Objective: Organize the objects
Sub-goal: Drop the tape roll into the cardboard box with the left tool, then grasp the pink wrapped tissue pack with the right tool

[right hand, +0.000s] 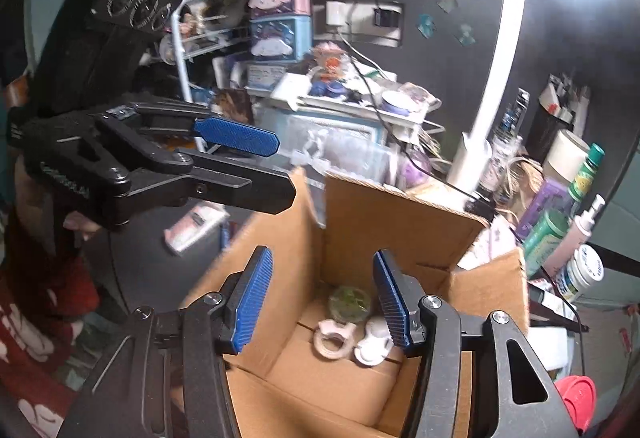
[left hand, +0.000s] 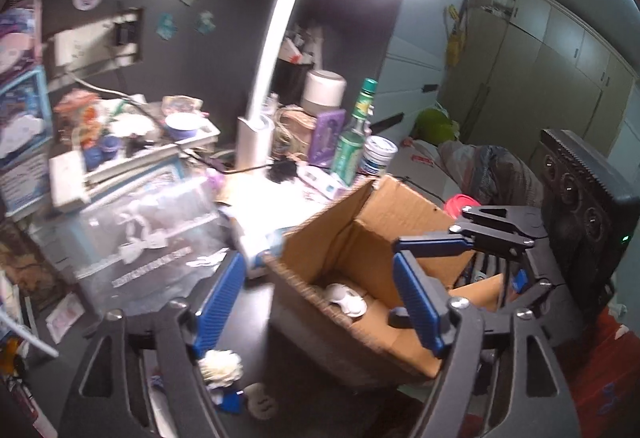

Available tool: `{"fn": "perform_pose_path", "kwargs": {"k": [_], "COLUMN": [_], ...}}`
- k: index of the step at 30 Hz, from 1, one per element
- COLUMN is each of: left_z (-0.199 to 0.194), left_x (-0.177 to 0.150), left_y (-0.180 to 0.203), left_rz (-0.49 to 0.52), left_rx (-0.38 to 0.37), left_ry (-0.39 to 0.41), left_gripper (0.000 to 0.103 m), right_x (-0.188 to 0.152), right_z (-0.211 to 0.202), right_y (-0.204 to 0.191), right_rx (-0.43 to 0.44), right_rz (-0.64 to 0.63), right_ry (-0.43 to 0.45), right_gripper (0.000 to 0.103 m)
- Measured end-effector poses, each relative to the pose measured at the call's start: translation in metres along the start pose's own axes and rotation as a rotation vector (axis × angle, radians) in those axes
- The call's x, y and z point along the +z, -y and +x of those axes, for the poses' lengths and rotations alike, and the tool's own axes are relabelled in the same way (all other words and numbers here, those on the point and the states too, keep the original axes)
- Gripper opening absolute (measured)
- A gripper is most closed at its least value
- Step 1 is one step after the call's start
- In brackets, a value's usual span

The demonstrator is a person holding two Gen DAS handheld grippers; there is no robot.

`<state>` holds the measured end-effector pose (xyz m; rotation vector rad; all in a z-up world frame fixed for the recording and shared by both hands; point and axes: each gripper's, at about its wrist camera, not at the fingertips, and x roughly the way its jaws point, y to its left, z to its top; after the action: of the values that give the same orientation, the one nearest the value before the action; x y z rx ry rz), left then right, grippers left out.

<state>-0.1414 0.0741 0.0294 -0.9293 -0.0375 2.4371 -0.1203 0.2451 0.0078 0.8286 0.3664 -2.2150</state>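
An open cardboard box (left hand: 372,226) stands on the dark desk; it also shows in the right wrist view (right hand: 384,205). Inside it lie a small white item (right hand: 374,344), a pinkish ring-shaped item (right hand: 334,338) and a round greenish lid (right hand: 349,300). The white item also shows in the left wrist view (left hand: 346,300). My left gripper (left hand: 320,298) is open and empty, straddling the box's near left wall. My right gripper (right hand: 320,302) is open and empty, above the box opening. The left gripper (right hand: 256,165) appears in the right wrist view at the box's left rim. The right gripper (left hand: 428,242) shows over the box's right side.
A white flower-like item (left hand: 221,365) and a round pale piece (left hand: 261,400) lie on the desk near the left gripper. A clear plastic bin (left hand: 148,234), white lamp (left hand: 256,133), green bottle (left hand: 354,141), white jar (left hand: 378,155) and cluttered shelves crowd the back. A red lid (right hand: 576,398) is at right.
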Motion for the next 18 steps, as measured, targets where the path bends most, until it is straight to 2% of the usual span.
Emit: {"fn": "perform_pose_path", "kwargs": {"k": [7,12,13,15,18], "left_z": [-0.061,-0.087,-0.09,-0.095,-0.098], "left_x": [-0.047,-0.099,-0.108,-0.13,-0.159], "left_y": [-0.046,-0.089,-0.097,-0.112,-0.132], "left_rz": [-0.042,-0.121,-0.135,-0.164,-0.202], "left_rx": [0.164,0.261,0.273,0.296,0.327], "left_ry": [0.075,0.087,0.087,0.083,0.07], "left_gripper": [0.081,0.081,0.081,0.081,0.081], "right_x": [0.014,0.01,0.008,0.003,-0.007], "right_z": [0.012,0.054,0.062,0.089,0.132], "right_y": [-0.079,-0.142,-0.151,-0.167,-0.179], "right_rx": [0.182,0.325,0.328,0.357,0.343], "right_rz": [-0.091,-0.116,-0.101,-0.088,-0.057], "right_ry": [0.044,-0.006,0.004,-0.034,-0.084], "right_gripper": [0.05,0.058,0.058,0.063,0.071]}}
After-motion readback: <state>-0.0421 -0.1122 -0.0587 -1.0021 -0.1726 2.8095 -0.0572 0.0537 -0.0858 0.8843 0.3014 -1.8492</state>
